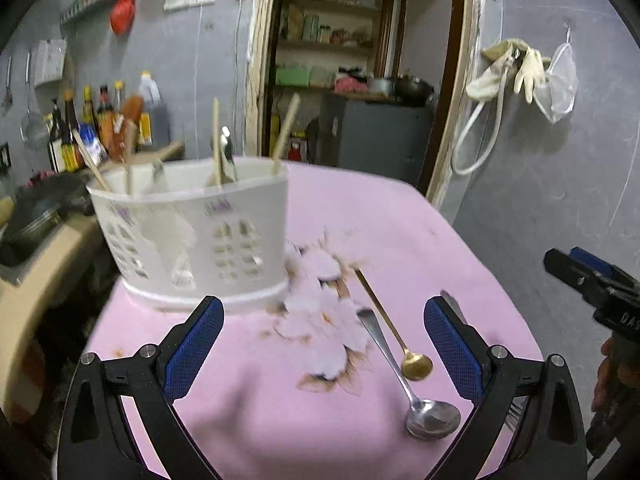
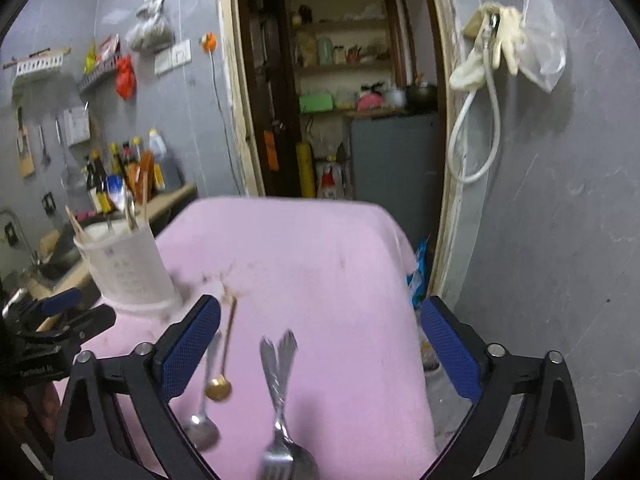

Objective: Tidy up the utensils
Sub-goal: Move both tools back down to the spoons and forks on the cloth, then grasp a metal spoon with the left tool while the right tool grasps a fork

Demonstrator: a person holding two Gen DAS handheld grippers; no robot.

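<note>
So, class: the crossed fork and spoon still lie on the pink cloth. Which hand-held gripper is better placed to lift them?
Right. The right hand-held gripper is open with the crossed fork and spoon between its fingers; the left hand-held gripper frames the silver spoon and gold spoon instead.

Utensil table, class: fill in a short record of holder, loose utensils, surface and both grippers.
holder: white utensil holder, upright, chopsticks and spoons inside
loose utensils: gold spoon, steel spoon, crossed fork and spoon
surface: pink tablecloth
left gripper: open, empty
right gripper: open, empty, above the crossed pair
</note>
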